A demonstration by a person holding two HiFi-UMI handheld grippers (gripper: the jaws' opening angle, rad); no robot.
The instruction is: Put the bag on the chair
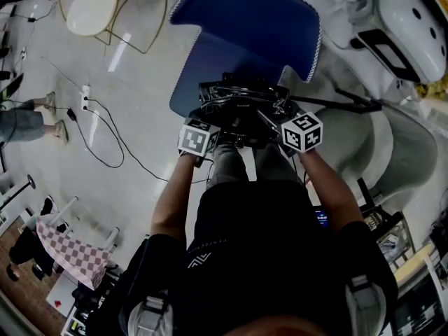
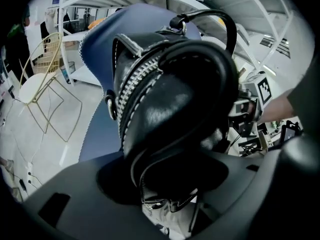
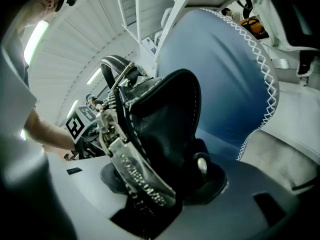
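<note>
A black leather bag with a zip and looped handles hangs between my two grippers, over the front of the blue chair's seat; whether it rests on the seat I cannot tell. My left gripper clamps one end of the bag and my right gripper clamps the other. In the left gripper view the bag fills the jaws of the left gripper, with the blue chair back behind. In the right gripper view the bag and its metal-plated strap sit wedged in the right gripper, beside the blue chair.
A gold wire chair with a white seat stands at the far left. Cables trail over the pale floor. White moulded furniture crowds the right. A person's feet are at the left edge, and a checkered cloth lies lower left.
</note>
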